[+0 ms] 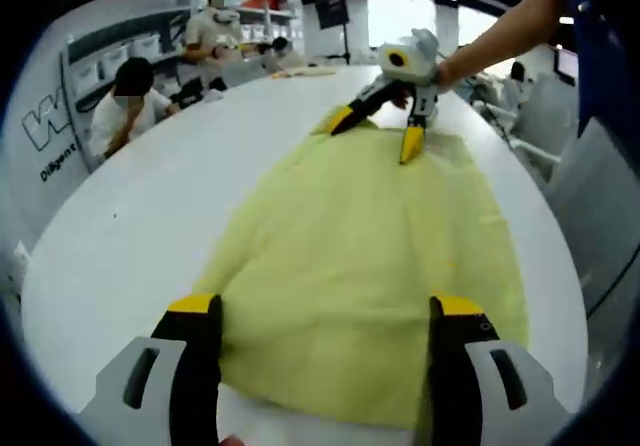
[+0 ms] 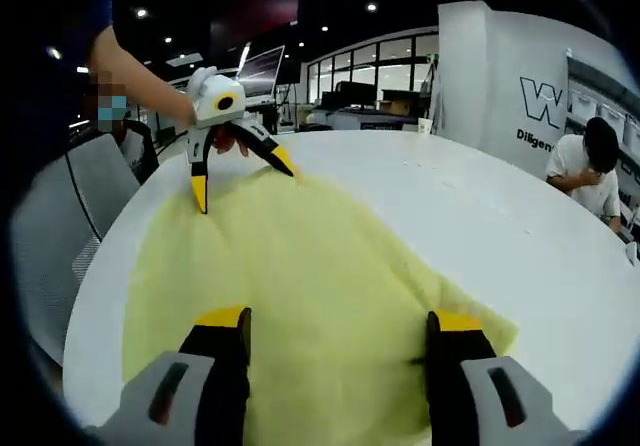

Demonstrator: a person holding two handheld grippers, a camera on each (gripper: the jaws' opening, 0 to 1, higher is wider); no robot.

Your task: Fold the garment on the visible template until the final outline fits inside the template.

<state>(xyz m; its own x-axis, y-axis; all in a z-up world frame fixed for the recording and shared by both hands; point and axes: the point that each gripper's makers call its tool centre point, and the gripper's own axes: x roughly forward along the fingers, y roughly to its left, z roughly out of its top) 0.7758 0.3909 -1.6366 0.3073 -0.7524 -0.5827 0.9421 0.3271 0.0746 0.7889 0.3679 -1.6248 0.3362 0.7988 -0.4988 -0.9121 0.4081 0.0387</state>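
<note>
My work surface is a big round white table [image 1: 130, 226], glossy and bare toward nine o'clock. A pale yellow garment [image 1: 360, 266] lies flat on it, spread from six o'clock up to twelve, its near hem over a white sheet [image 1: 290, 421].

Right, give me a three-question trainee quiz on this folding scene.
1. True or false: the yellow garment lies spread on a white table.
2. The left gripper is: A) open above one end of the garment, B) shut on the garment, C) lying on the table.
3. Fill in: in the left gripper view, the right gripper sits at the garment's ____ end, its fingers spread.

Key: 1 true; 2 A; 3 far.
</note>
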